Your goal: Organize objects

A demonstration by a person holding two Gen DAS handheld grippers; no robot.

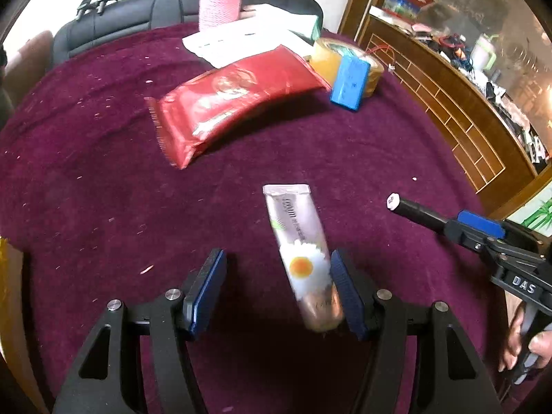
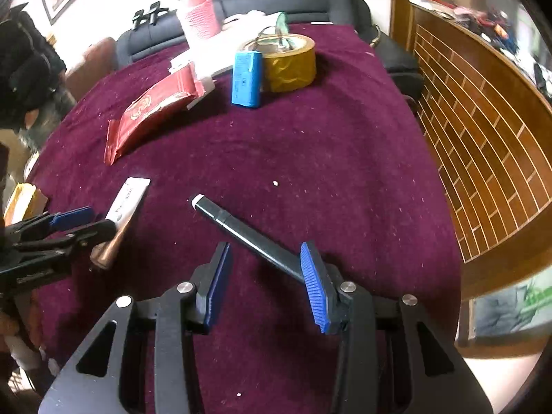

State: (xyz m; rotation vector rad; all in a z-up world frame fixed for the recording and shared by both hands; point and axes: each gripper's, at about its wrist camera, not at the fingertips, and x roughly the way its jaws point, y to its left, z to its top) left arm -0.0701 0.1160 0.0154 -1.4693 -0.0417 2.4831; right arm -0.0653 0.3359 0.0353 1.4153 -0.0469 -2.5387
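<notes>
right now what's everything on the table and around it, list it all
tube: 1, silver with a daisy, near middle of cloth, against one pad of the left claw
marker: 1, black with white end, between the right claw's pads
red pouch: 1, red, far left of middle
blue block: 1, blue, leaning on the tape
tape: 1 roll, yellow-brown, far side
pink bottle: 1, pink, far edge
white papers: a few, white, behind the pouch
cloth: 1, maroon, covers the table
left claw: open
right claw: open
</notes>
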